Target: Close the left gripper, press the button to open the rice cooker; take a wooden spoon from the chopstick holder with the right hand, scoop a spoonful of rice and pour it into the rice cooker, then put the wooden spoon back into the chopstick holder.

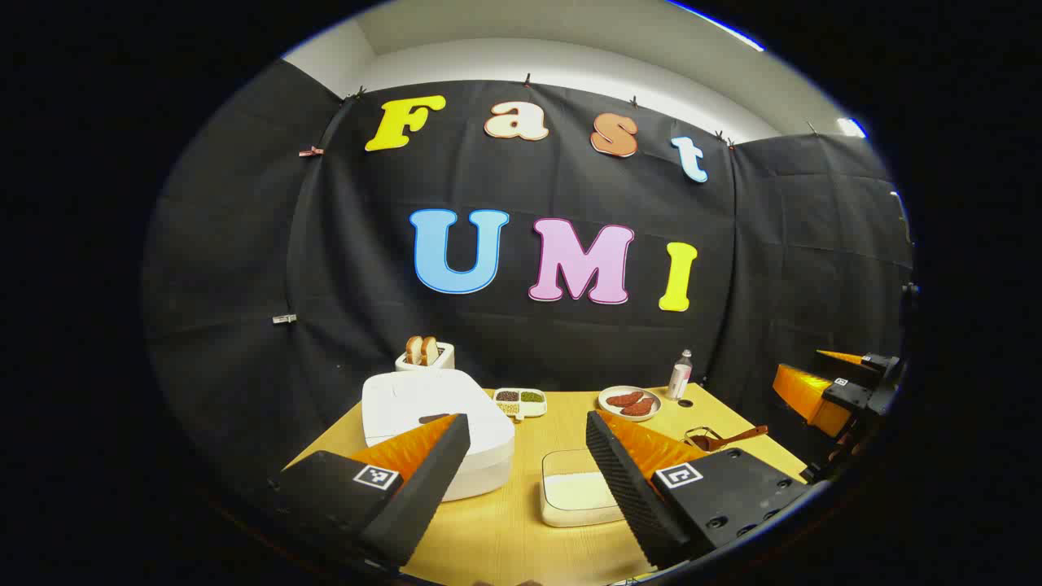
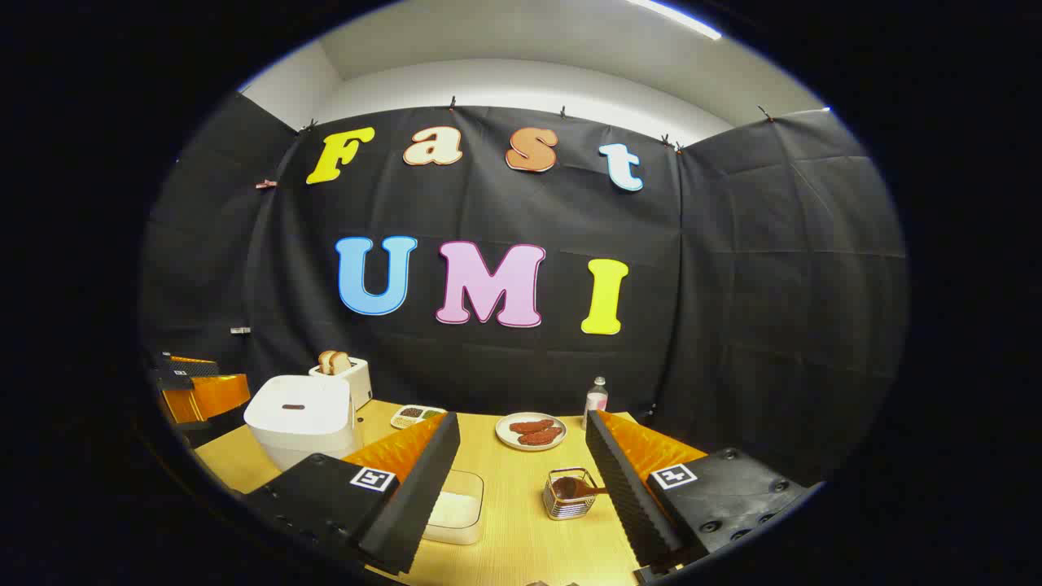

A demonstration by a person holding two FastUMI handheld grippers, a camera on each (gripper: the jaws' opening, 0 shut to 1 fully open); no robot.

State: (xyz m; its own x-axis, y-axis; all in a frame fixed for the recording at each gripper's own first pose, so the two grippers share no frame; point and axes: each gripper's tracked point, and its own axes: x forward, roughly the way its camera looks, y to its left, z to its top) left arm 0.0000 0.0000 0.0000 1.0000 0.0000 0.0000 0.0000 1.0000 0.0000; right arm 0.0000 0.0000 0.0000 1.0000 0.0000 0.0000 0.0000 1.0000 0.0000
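The white rice cooker (image 1: 440, 415) stands at the left of the wooden table with its lid down; it is also at the left as the rice cooker (image 2: 301, 419). My left gripper (image 1: 527, 419) is open, held above the table's near edge, apart from the cooker. A shallow white tray of rice (image 1: 578, 488) lies just ahead of it. The wire chopstick holder (image 2: 568, 496) holds a wooden spoon (image 2: 574, 487). My right gripper (image 2: 522, 417) is open and empty, short of the holder. The holder (image 1: 707, 439) lies on the table's right side.
At the back stand a toaster with bread (image 1: 425, 354), a small divided dish of beans (image 1: 519, 399), a plate of brown meat pieces (image 1: 629, 401) and a small bottle (image 1: 680, 374). The right gripper (image 1: 814, 370) hovers off the table's right edge. The left gripper (image 2: 195, 378) is at far left.
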